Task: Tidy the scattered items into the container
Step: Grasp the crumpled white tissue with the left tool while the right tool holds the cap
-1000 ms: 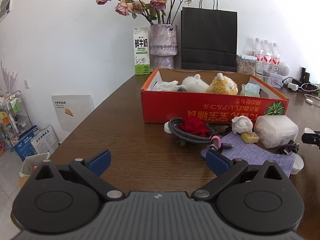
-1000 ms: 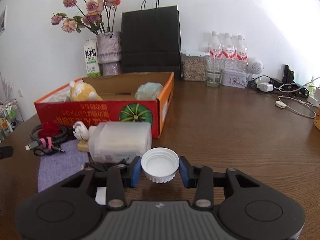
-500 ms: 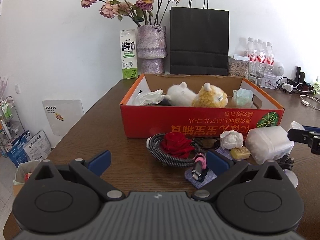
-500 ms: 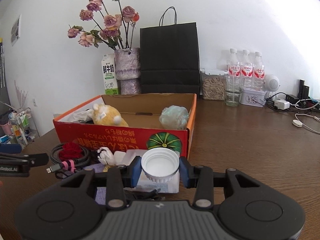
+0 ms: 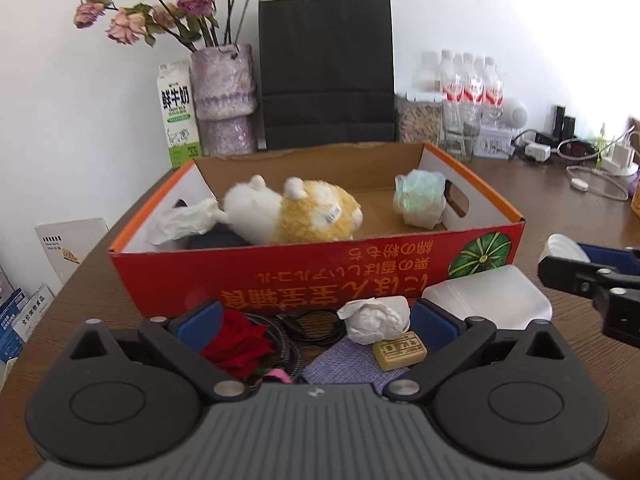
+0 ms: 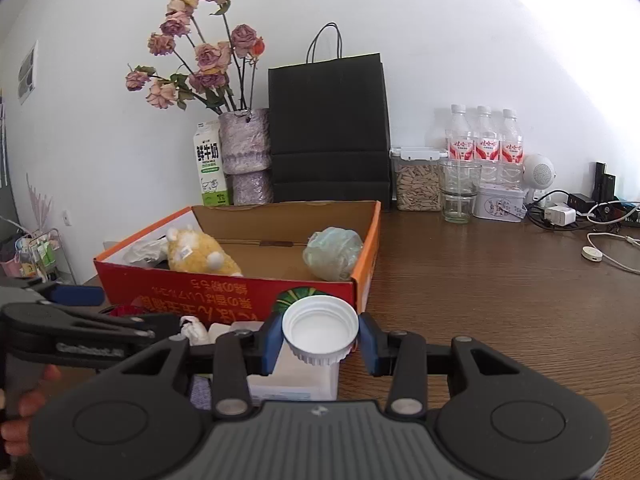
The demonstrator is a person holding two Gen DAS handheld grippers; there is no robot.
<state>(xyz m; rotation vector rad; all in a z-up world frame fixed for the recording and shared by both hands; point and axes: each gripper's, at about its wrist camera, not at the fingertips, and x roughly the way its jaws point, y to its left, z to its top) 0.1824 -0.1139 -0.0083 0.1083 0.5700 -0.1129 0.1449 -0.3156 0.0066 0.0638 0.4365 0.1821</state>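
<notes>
The red cardboard box holds a yellow and white plush toy, crumpled tissue and a pale green wad. My left gripper is open, low over a red rose, a black cable coil, a white paper ball, a yellow soap bar and a purple cloth in front of the box. My right gripper is shut on a white jar lid, held above a clear plastic container at the box's right front corner.
Behind the box stand a milk carton, a vase of dried roses, a black paper bag, water bottles and a seed jar. Chargers and cables lie at the right on the wooden table.
My left gripper has moved forward and right, close over the rose and paper ball. My right gripper has lifted the white lid and carried it up toward the box.
</notes>
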